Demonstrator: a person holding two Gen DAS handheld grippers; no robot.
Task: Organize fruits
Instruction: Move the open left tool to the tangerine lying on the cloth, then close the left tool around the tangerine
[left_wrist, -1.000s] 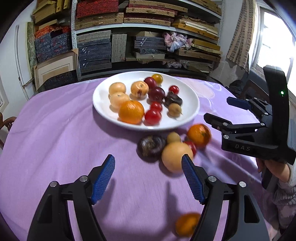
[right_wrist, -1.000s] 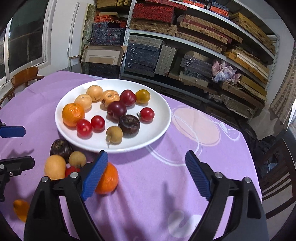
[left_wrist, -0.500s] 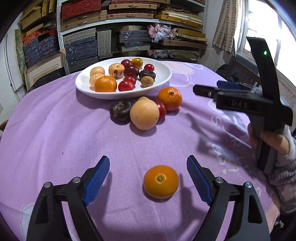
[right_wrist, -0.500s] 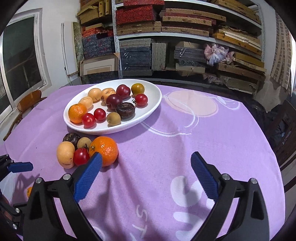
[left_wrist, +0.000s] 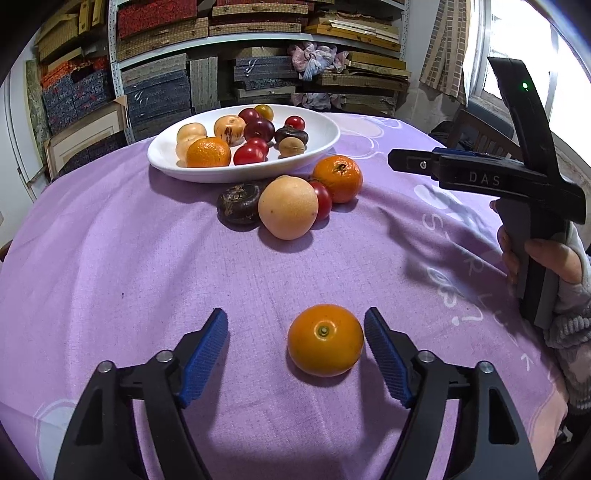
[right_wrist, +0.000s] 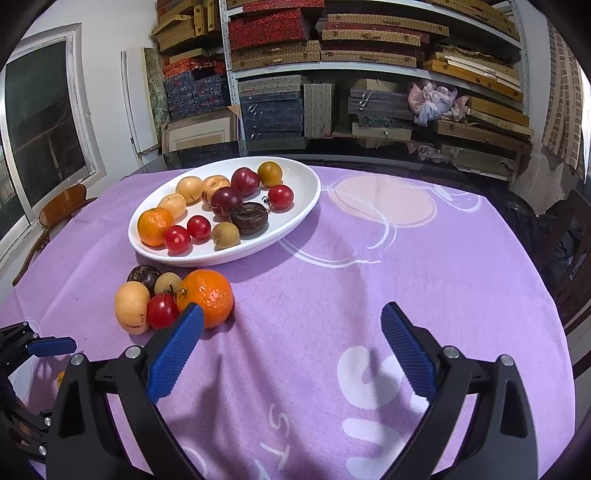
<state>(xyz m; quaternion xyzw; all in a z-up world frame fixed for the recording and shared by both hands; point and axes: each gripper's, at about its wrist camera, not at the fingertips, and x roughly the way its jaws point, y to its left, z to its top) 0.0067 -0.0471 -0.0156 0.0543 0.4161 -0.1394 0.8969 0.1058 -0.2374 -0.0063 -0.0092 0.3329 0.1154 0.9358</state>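
The orange (left_wrist: 325, 339) lies on my tabletop (left_wrist: 129, 266) between the closing left hand-held gripper (left_wrist: 295, 347) pads (not yet pinched). My right hand-held gripper (right_wrist: 291, 347) gapes empty; plate (right_wrist: 295, 221) beyond.

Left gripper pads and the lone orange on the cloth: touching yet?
Cannot tell. In the left wrist view the left gripper is closing around the orange; one pad is clearly apart, the other sits right at its edge.
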